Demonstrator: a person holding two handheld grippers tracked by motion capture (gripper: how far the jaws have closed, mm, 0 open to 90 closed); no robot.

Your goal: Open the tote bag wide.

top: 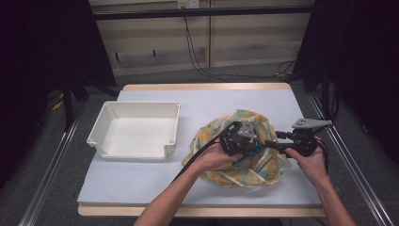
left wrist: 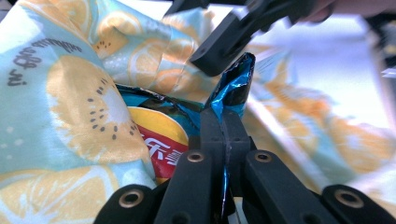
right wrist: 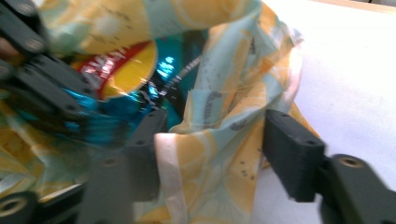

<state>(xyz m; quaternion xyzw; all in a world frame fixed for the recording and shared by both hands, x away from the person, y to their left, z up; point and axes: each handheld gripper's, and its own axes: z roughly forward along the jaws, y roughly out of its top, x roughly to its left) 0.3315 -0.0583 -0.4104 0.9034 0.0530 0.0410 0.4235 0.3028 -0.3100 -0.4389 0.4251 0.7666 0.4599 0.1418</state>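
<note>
Pulling a snack bag (left wrist: 154,135) out of a fruit-print cloth bag (top: 240,150) that lies on the table (top: 141,183) right of the white tray (top: 136,129), snack bag still mostly inside the opening.

Left gripper (left wrist: 223,116): jaws fully closed, pinching the crimped blue foil edge of the snack bag.

Right gripper (right wrist: 210,140): roughly half open, one jaw inside the cloth bag's mouth, one outside, hemmed rim between them; pads don't look pressed on the fabric, so not a real grip yet.

To do this step well, I'd say:
- close right on the rim first, otherwise the cloth rides up with the snack bag
- pull left along the opening's axis, slowly
- grip is on thin foil only: likely to tear or slip if yanked
- keep right low, holding the cloth down
</note>
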